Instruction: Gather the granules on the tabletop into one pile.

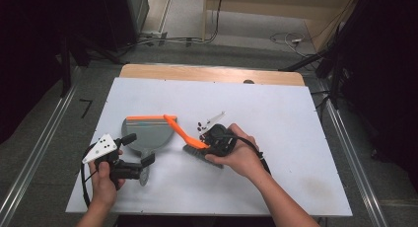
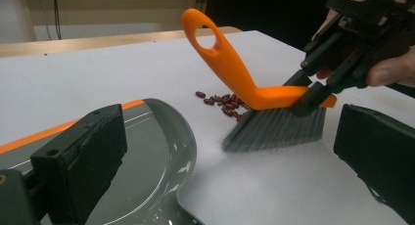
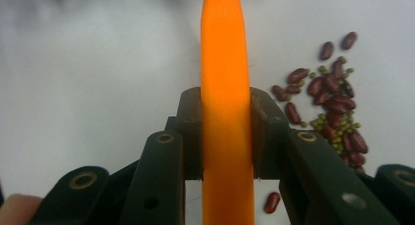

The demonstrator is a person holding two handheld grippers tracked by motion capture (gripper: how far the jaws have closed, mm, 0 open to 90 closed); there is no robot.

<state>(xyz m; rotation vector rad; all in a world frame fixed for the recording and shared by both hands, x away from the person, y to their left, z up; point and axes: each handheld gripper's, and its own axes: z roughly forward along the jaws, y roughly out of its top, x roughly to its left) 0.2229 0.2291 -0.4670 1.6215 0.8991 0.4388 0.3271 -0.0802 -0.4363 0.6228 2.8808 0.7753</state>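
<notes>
Brush (image 1: 190,140) is clamped in the right claw (image 1: 209,143), its handle tilted upward.

Brush (image 2: 254,95): smooth orange plastic handle, matt grey bristles; dustpan (image 2: 161,156): glossy grey plastic; counter (image 1: 276,113): matt white sheet, wood edge; beans (image 3: 333,102): glossy dark red.
</notes>
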